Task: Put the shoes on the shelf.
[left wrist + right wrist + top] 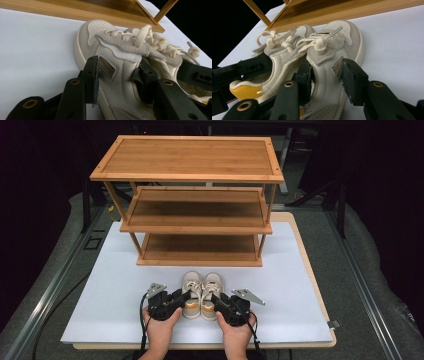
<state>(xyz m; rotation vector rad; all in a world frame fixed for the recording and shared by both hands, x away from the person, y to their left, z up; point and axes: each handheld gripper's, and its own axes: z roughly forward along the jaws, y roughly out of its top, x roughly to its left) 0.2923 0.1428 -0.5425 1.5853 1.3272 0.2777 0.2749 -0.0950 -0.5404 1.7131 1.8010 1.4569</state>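
Observation:
A pair of cream low-top shoes stands side by side on the white mat, toes toward the rack: the left shoe [191, 287] [110, 50] [287, 42] and the right shoe [212, 287] [342, 37] [172, 55]. My left gripper [186, 295] [118, 77] is shut on the left shoe's outer side wall, one jaw outside and one inside the opening. In the same way, my right gripper [215, 298] [328, 78] is shut on the right shoe's outer side wall. Both soles appear to rest on the mat.
A three-shelf bamboo rack [200, 262] [75, 12] [342, 10] stands just beyond the shoes, all shelves bare. The white mat [110, 290] lies on a wooden tabletop whose edge [320, 290] runs along the right. Dark floor surrounds the table.

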